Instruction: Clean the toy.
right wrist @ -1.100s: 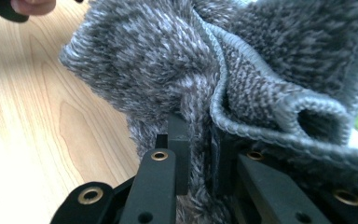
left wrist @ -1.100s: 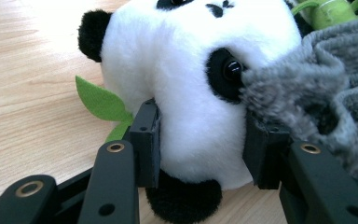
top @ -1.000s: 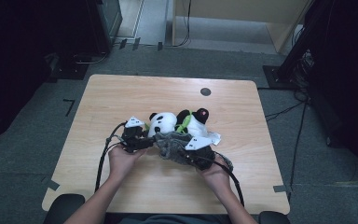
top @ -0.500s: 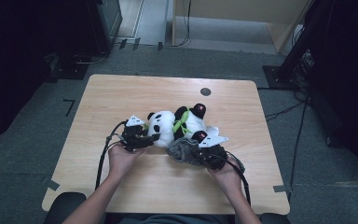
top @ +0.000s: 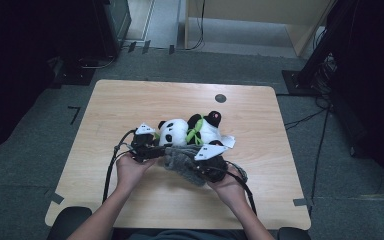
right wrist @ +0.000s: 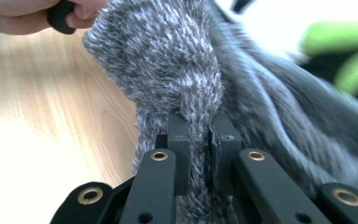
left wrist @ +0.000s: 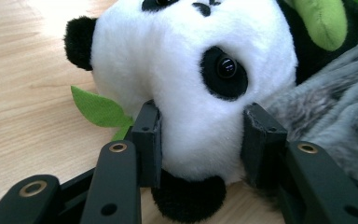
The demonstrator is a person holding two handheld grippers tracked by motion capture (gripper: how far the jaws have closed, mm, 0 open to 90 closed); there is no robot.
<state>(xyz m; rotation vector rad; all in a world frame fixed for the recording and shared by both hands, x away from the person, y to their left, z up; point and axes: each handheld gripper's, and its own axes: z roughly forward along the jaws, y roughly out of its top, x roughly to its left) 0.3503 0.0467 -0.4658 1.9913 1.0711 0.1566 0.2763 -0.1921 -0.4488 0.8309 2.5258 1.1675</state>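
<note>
- A pale wooden table [top: 130, 107] stands on grey carpet, with dark stands and cables around it; I sit at its near edge with a tool in each hand.
- My left gripper [top: 147, 147] lies low on the table in my left hand [top: 130, 170], pointing at the panda [top: 172, 132].
- In the left gripper view its jaws are closed on the panda's white head [left wrist: 186, 74], one pad against each cheek, with a black ear under them.
- A green leaf [left wrist: 98, 107] pokes out just left of my left jaw.
- My right gripper [top: 207, 162] sits just right of the left one, in my right hand [top: 230, 182].
- In the right gripper view its jaws are pinched tight on a fold of grey knit cloth [right wrist: 168, 60], which rises straight up from the pads.
- The cloth [top: 182, 160] lies between my two tools and touches the panda's near side.
- The panda's body stretches away from both tools toward the table's middle.
</note>
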